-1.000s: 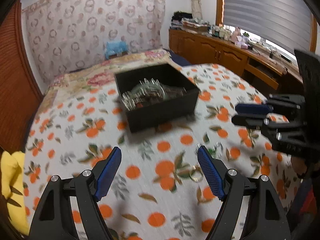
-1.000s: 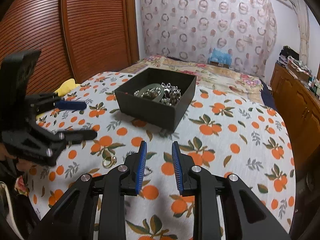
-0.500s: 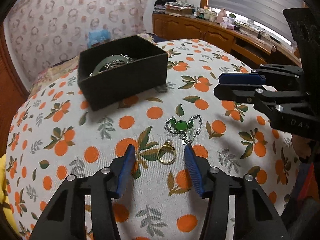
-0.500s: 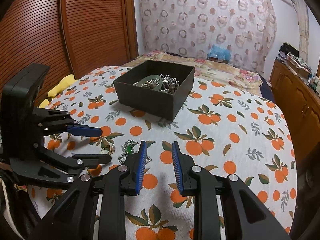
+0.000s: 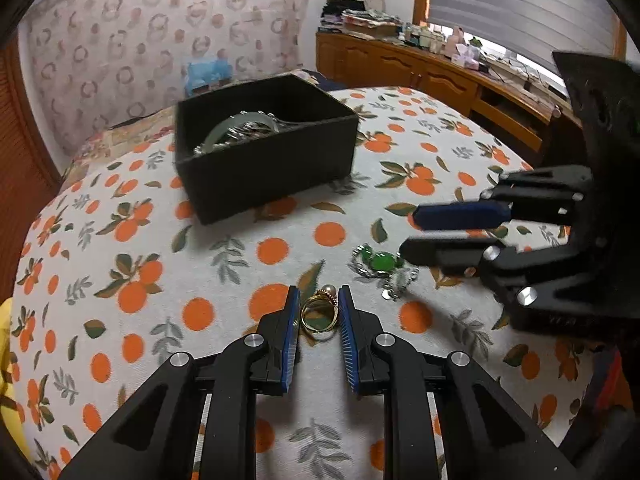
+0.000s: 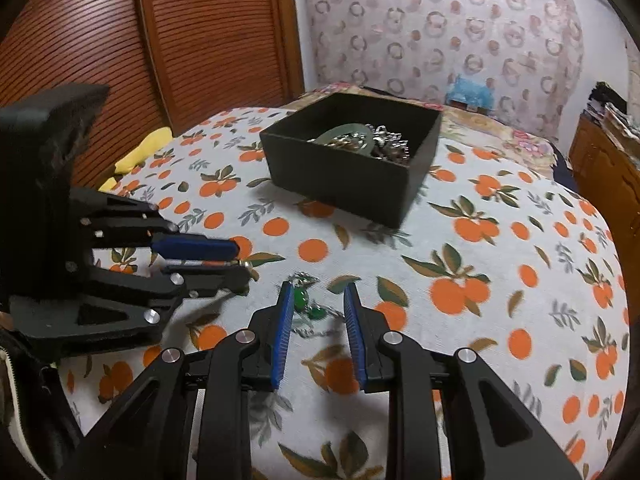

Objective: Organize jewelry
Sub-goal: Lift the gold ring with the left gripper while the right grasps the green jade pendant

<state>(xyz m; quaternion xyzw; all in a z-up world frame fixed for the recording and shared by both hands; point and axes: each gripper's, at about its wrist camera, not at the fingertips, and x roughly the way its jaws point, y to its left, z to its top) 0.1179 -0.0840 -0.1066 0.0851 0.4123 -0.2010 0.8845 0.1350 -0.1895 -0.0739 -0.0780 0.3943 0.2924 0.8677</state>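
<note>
A gold ring point(image 5: 318, 317) with a small pearl lies on the orange-print cloth. My left gripper point(image 5: 319, 294) is closing on it, and the blue pads touch both its sides. From the right wrist view, the left gripper point(image 6: 240, 260) has the ring's pearl point(image 6: 248, 265) showing at its tips. A silver chain piece with green stones point(image 5: 378, 261) lies just right of the ring. My right gripper point(image 6: 318, 292) stands narrowly open over this green-stone piece point(image 6: 306, 305), its pads apart from it. The right gripper point(image 5: 412, 236) shows at right in the left wrist view. Behind sits a black box point(image 5: 264, 172) point(image 6: 340, 176) with a pale bangle and silver chains.
The orange-print cloth point(image 6: 500, 280) covers a bed that falls away at its rounded edges. A yellow cloth point(image 6: 140, 152) lies at the left edge by louvred wooden doors point(image 6: 180, 40). A wooden cabinet point(image 5: 440, 76) with clutter runs along the right wall.
The left gripper's jaws narrowed from wide apart to either side of the ring as it sank toward the cloth. The right gripper moved down and over the green-stone piece, its gap unchanged.
</note>
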